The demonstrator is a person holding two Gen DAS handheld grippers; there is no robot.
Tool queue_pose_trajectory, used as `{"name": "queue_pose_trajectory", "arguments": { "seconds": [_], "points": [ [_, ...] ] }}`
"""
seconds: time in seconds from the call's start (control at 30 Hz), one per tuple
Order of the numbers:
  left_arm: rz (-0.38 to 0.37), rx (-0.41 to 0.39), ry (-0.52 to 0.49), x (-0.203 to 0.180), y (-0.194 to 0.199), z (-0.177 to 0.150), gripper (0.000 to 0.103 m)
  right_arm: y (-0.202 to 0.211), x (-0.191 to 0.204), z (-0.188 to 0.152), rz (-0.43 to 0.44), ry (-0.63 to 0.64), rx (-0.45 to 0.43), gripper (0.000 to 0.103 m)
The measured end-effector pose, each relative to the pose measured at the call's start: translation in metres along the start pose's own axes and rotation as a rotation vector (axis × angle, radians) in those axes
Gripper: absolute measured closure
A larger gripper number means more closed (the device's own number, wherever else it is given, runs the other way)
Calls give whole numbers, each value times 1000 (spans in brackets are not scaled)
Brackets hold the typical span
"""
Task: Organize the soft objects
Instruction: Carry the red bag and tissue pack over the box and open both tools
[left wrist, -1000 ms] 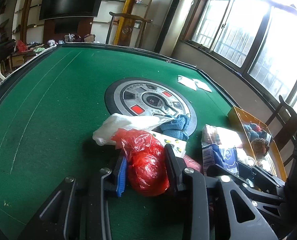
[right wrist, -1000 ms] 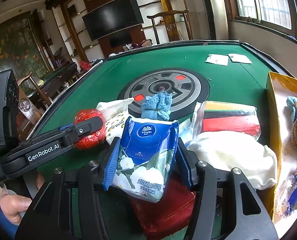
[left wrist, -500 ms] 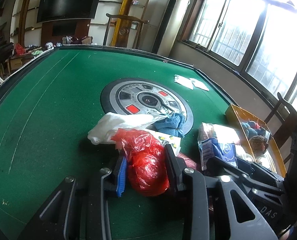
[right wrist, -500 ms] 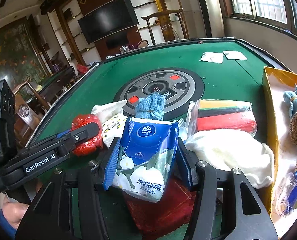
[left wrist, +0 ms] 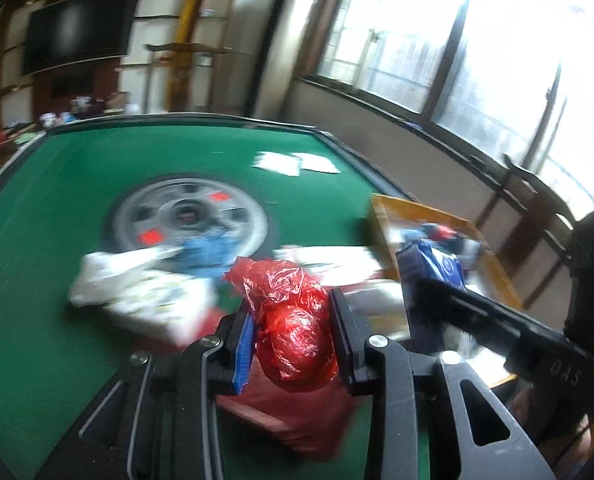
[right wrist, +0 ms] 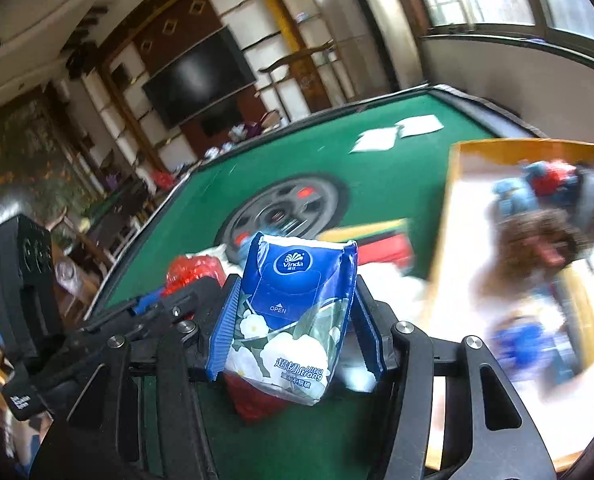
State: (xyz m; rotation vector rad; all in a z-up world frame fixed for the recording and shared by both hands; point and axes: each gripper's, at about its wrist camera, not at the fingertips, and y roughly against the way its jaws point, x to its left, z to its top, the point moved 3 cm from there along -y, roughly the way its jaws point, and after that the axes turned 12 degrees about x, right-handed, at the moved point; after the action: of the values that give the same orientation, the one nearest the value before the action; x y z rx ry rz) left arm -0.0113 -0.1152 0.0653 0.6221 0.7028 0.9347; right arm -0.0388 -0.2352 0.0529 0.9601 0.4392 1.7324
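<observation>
Left wrist view is showing the left gripper pinching a crumpled red plastic bag between its fingers, above the green table. Right gripper is clamping a blue tissue pack, with the yellow box lying beyond its right finger.

Box right of table disc — plush toys inside.

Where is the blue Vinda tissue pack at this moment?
In the right wrist view, the tissue pack is clamped in the right gripper, above the green table, left of the yellow box.
</observation>
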Motion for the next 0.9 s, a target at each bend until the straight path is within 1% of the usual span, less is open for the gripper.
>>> {"name": "queue_pose_trajectory", "arguments": {
  "seconds": [0.13, 0.17, 0.27, 0.33, 0.43, 0.5, 0.6, 0.7, 0.8, 0.9],
  "points": [
    [-81, 43, -50, -44, -17, 14, 69, 42, -37, 8, -21, -54, -44, 50],
    [-97, 55, -58, -52, -22, 17, 69, 54, -50, 10, -40, -72, -55, 50],
    [-133, 105, -87, -81, -45, 28, 69, 75, -78, 15, -87, -105, -69, 50],
    [-166, 145, -91, -98, -63, 32, 68, 84, -97, 21, -107, -131, -58, 50],
    [-188, 205, -96, -117, -90, 42, 68, 92, -124, 34, -128, -164, -34, 50],
    [-170, 230, -97, -125, -105, 49, 68, 96, -139, 47, -154, -173, -22, 50],
    [-144, 250, -105, -132, -118, 51, 68, 89, -156, 65, -185, -161, 18, 50],
    [-151, 283, -115, -137, -129, 47, 68, 73, -177, 82, -215, -179, 52, 50],
    [-129, 296, -156, -143, -134, 41, 68, 52, -200, 93, -255, -197, 109, 50],
    [-123, 309, -173, -143, -135, 36, 68, 38, -209, 99, -276, -201, 140, 49]
  ]
}}
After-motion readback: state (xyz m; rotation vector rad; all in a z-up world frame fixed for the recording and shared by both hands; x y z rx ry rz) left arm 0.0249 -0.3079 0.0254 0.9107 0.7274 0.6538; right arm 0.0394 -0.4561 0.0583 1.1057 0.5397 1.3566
